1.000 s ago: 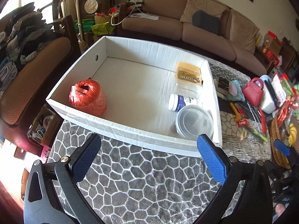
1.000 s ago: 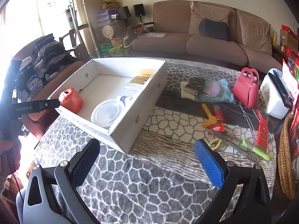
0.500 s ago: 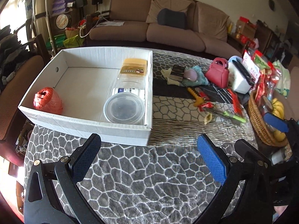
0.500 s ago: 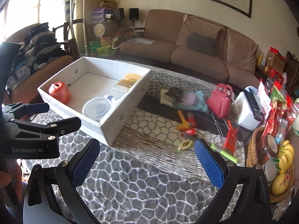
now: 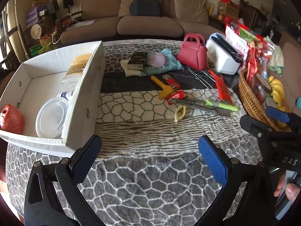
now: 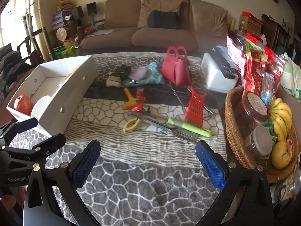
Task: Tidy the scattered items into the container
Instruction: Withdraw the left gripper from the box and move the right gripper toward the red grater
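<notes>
White cardboard box (image 5: 82,101) sits at table left on the patterned cloth (image 5: 150,179); inside: red twine ball (image 5: 12,119), clear lidded tub (image 5: 51,119), white bottle (image 5: 66,95), yellow packet (image 5: 77,68). Loose items lie well right of the box: pink handbag (image 6: 175,69), red grater (image 6: 194,109), green-handled tongs (image 5: 203,104), yellow plastic screw (image 5: 162,87), cream clip (image 5: 179,113). Left gripper (image 5: 150,158) and right gripper (image 6: 147,159): jaws spread wide, both empty, above bare cloth
</notes>
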